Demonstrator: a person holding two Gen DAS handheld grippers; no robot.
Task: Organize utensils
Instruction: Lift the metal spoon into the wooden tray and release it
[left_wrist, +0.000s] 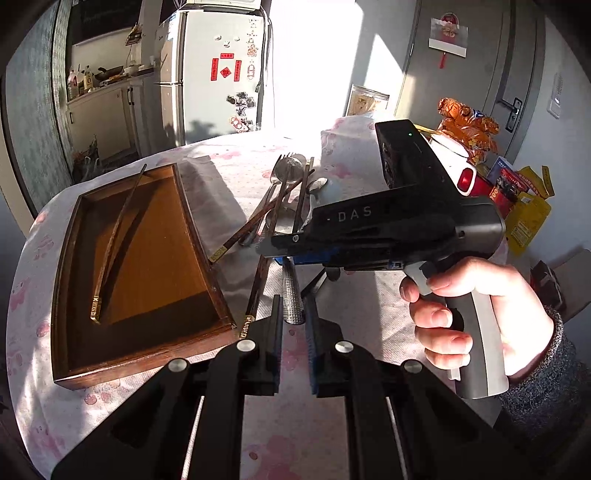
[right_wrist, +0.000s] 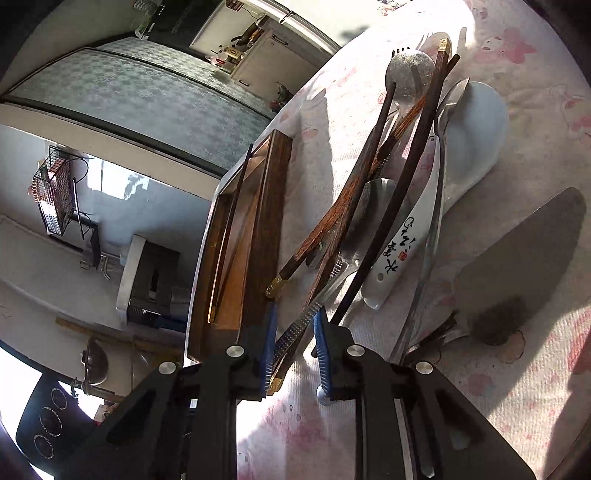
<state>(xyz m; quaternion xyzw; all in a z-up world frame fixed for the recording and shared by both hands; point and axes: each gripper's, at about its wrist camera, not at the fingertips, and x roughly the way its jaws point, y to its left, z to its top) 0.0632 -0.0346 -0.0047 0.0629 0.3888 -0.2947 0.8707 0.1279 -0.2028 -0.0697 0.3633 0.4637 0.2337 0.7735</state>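
Note:
A wooden tray (left_wrist: 70, 288) lies on the left of the table with one dark chopstick (left_wrist: 118, 236) in it. Right of it is a heap of utensils (left_wrist: 291, 192): chopsticks, metal spoons, a fork and a white ceramic spoon (right_wrist: 469, 147). My left gripper (left_wrist: 294, 317) has its jaws close around the textured metal handle (left_wrist: 293, 295) of one utensil. My right gripper (right_wrist: 295, 325) is open over the heap's near end, with that textured handle (right_wrist: 299, 325) and chopstick ends (right_wrist: 275, 286) between its fingers. The right gripper body (left_wrist: 388, 225) shows in the left wrist view.
The table has a pink-patterned cloth (left_wrist: 258, 424). Snack bags and boxes (left_wrist: 517, 199) stand at the far right edge. A fridge (left_wrist: 218, 70) and kitchen counter are behind the table. The tray's right wall (right_wrist: 269, 221) is just left of my right gripper.

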